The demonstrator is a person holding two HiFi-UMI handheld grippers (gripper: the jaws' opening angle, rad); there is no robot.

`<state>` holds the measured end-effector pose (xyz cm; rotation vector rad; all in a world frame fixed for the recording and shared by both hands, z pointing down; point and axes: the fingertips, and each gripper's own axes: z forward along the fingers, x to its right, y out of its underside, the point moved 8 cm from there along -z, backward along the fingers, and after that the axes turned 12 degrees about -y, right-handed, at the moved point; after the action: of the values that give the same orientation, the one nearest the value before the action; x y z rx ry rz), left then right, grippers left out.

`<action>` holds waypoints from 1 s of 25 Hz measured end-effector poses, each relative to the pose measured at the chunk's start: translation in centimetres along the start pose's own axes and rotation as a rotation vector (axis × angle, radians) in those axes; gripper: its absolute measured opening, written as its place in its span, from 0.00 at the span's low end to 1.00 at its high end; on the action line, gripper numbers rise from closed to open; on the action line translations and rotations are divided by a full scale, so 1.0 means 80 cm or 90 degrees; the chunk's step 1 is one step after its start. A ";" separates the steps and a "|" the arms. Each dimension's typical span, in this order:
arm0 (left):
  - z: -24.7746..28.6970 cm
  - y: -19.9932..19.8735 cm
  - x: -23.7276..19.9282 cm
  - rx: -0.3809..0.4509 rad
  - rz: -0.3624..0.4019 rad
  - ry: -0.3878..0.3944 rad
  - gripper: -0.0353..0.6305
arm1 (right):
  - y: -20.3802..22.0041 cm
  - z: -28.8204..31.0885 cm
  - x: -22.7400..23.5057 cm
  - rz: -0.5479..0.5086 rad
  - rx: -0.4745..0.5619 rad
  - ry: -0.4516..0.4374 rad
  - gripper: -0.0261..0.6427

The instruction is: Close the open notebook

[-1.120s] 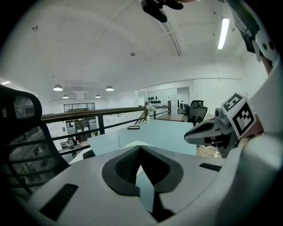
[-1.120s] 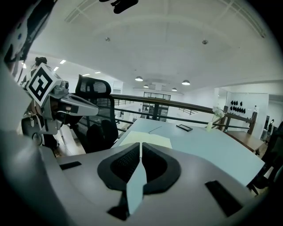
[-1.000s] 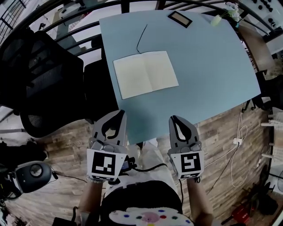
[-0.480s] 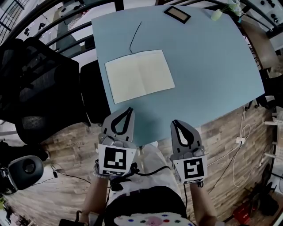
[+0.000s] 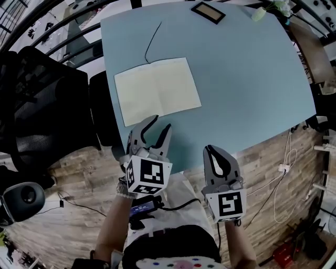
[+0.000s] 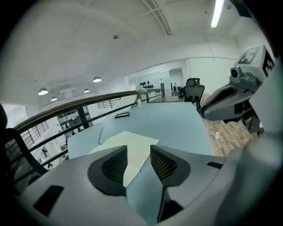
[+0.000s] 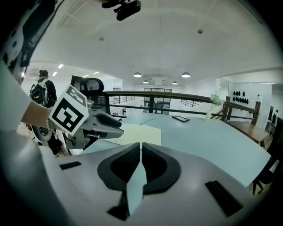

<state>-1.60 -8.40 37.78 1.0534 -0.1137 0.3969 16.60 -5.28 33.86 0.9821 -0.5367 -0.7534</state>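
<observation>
a small pale vase stands at the upper right of the head view, on the far corner of the table, with a sprig of flowers in it. the open notebook lies flat with blank cream pages up, in the upper left part of the light blue table. a thin black cord runs above it and a dark flat frame sits at top centre.

the left gripper is at the notebook's lower edge. its jaws have just been opening and stand released, with nothing pinched. the right gripper, lower centre, is clenched and empty.

a black office chair fills the left, over wood-plank floor. a dark railing curves across the top left.
</observation>
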 end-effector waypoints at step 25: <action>0.110 0.023 0.058 -0.089 0.250 -0.029 0.34 | 0.030 0.001 0.061 0.030 -0.032 -0.009 0.10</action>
<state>2.83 -13.98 44.94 0.9010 -0.3878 0.7096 20.38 -8.29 36.38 0.9155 -0.5487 -0.7293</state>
